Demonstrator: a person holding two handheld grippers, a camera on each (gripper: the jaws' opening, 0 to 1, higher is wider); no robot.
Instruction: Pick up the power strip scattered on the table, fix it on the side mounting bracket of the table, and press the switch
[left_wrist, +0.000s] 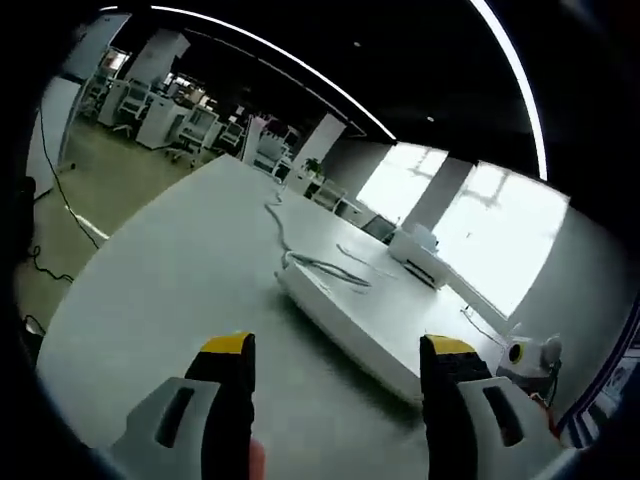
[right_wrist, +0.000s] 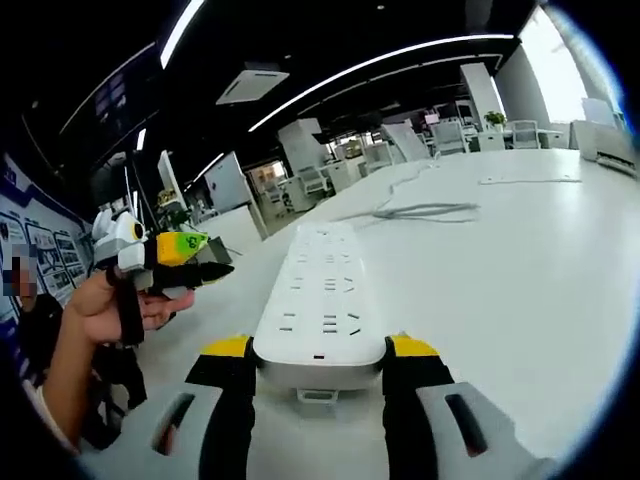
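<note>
A long white power strip (right_wrist: 322, 290) with several sockets reaches away from me over the white table (right_wrist: 520, 270). My right gripper (right_wrist: 320, 350) is shut on its near end, one yellow-tipped jaw on each side. Its white cable (right_wrist: 420, 210) trails off across the table. In the left gripper view the power strip (left_wrist: 350, 305) lies slantwise ahead, with the cable (left_wrist: 320, 265) curling behind it. My left gripper (left_wrist: 340, 350) stands open with nothing between its jaws, short of the strip. From the right gripper view, the left gripper (right_wrist: 195, 258) hovers off the strip's left side, held by a hand (right_wrist: 95, 300).
A white box-shaped device (left_wrist: 420, 255) sits at the far side of the table (left_wrist: 170, 270) near bright windows. The table's edge curves along the left, with floor and cables below. Desks and chairs (right_wrist: 400, 150) fill the room beyond.
</note>
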